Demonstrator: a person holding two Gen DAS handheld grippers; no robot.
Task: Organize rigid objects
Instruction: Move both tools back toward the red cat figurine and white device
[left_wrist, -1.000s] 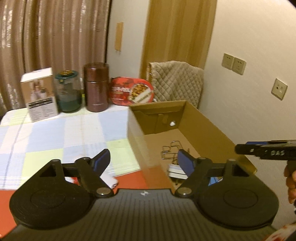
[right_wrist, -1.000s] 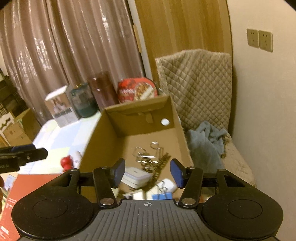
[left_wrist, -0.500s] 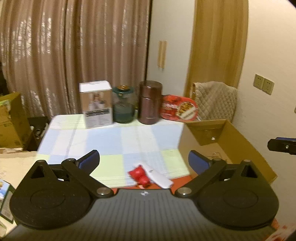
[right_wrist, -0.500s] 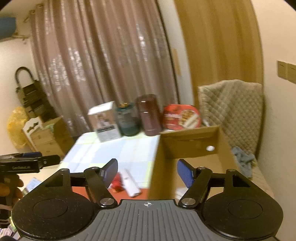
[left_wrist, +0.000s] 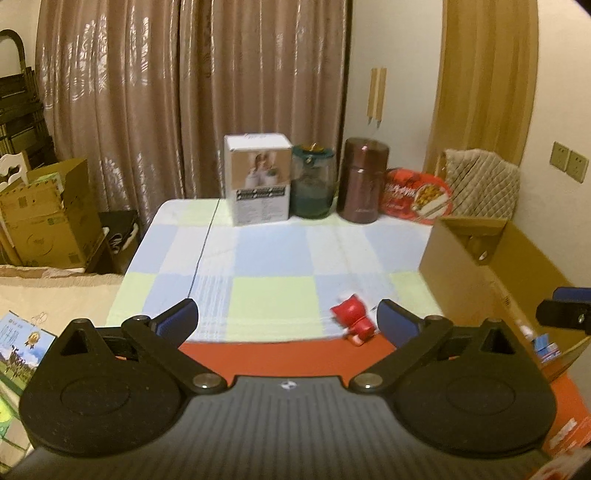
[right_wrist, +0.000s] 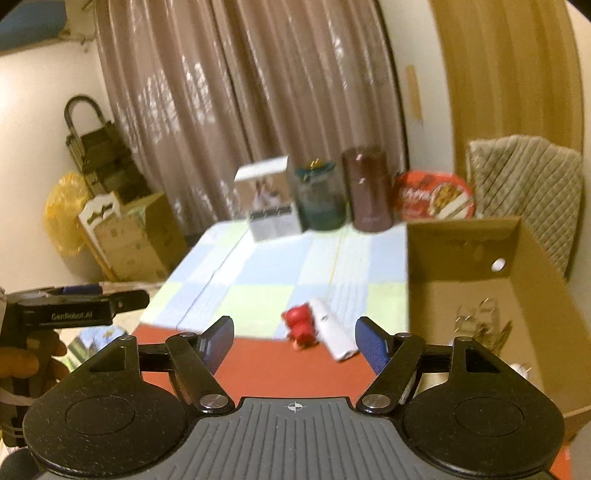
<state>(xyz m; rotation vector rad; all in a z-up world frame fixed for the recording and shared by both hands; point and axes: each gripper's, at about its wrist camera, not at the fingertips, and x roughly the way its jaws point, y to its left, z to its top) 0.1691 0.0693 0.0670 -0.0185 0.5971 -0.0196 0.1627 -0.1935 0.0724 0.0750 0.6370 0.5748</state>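
A small red figurine lies on the checked tablecloth near the table's front edge; the right wrist view shows it beside a white oblong object. An open cardboard box stands at the right; in the right wrist view the box holds metal clips. My left gripper is open and empty, held back above the front edge. My right gripper is open and empty, just short of the figurine. The right gripper's tip shows at the left wrist view's right edge.
At the table's back stand a white carton, a green glass jar, a brown canister and a red tin. A quilted chair back is behind the box. Cardboard boxes sit on the floor at left.
Both grippers have pulled back from over the box and swung left toward the table. The figurine and white object have come into view. Both jaws have opened wider.
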